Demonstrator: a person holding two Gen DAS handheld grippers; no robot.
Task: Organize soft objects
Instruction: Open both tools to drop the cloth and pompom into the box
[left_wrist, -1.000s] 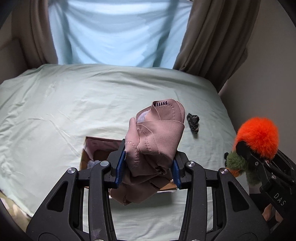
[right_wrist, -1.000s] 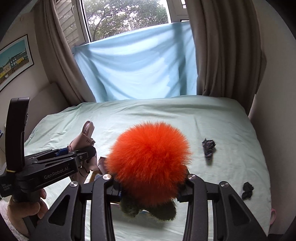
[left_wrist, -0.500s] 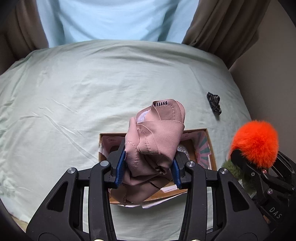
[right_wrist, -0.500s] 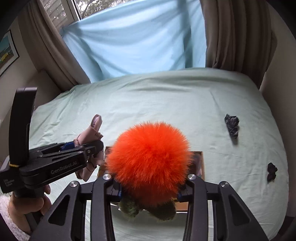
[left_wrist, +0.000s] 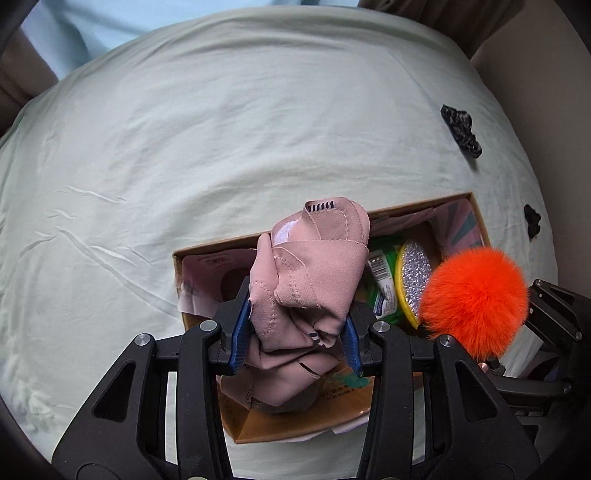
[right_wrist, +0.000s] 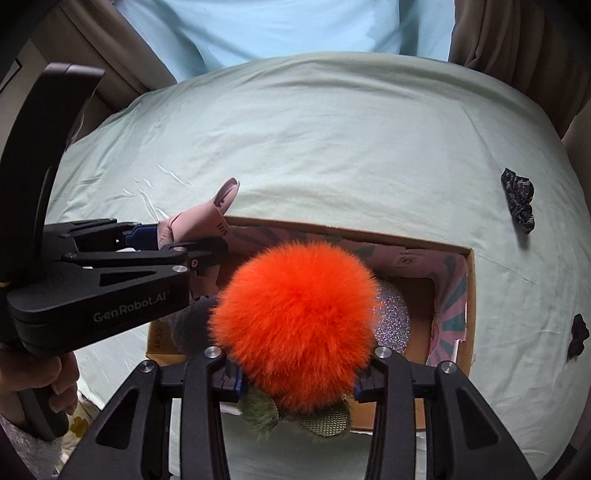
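Left tongs (left_wrist: 295, 332) clamp our pink cloth (left_wrist: 310, 273); right tongs (right_wrist: 297, 380) clamp the orange pompom (right_wrist: 295, 314). Both hang over the cardboard box (right_wrist: 469, 302), undropped. Two dark scraps (right_wrist: 517, 199) beyond on the bed (left_wrist: 221, 129) remain.

We record the bed sheet (left_wrist: 229, 122) as pale green woven cloth, matt, finely creased. The box (left_wrist: 295, 424) is brown cardboard, matt, lined with printed paper. The pink garment (left_wrist: 314, 273) is smooth stretch cloth with visible stitched seams. The orange pompom (right_wrist: 295, 314) is long, fluffy fur over an olive plush base. The silver pad (right_wrist: 393, 317) in the box looks glittery and coarse, edged in yellow in the left view. Both gripper frames look like matt black plastic with bright metal screws and blue pads.
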